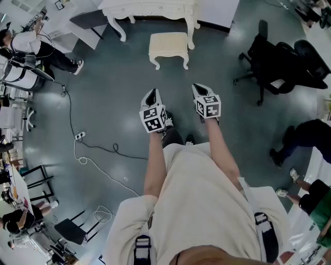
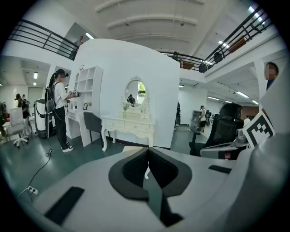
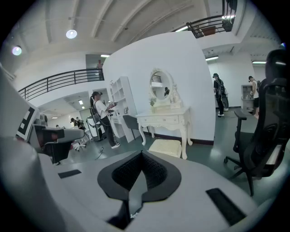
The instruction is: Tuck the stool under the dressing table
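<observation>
Before dressing table [image 1: 150,8], stool [image 1: 168,45] untucked, floor [image 1: 114,77] around

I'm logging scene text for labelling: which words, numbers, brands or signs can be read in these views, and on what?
No words, numbers or brands can be read in any view.
Left gripper's cube and right gripper's cube: black-and-white square markers, patterns only, no letters.
Small framed items on the white shelves: too small to read.

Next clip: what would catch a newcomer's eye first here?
The cream cushioned stool stands out on the dark floor, just in front of the white carved dressing table, not tucked under it. Nearer, the left gripper and right gripper hang side by side with jaws shut, empty, short of the stool.
</observation>
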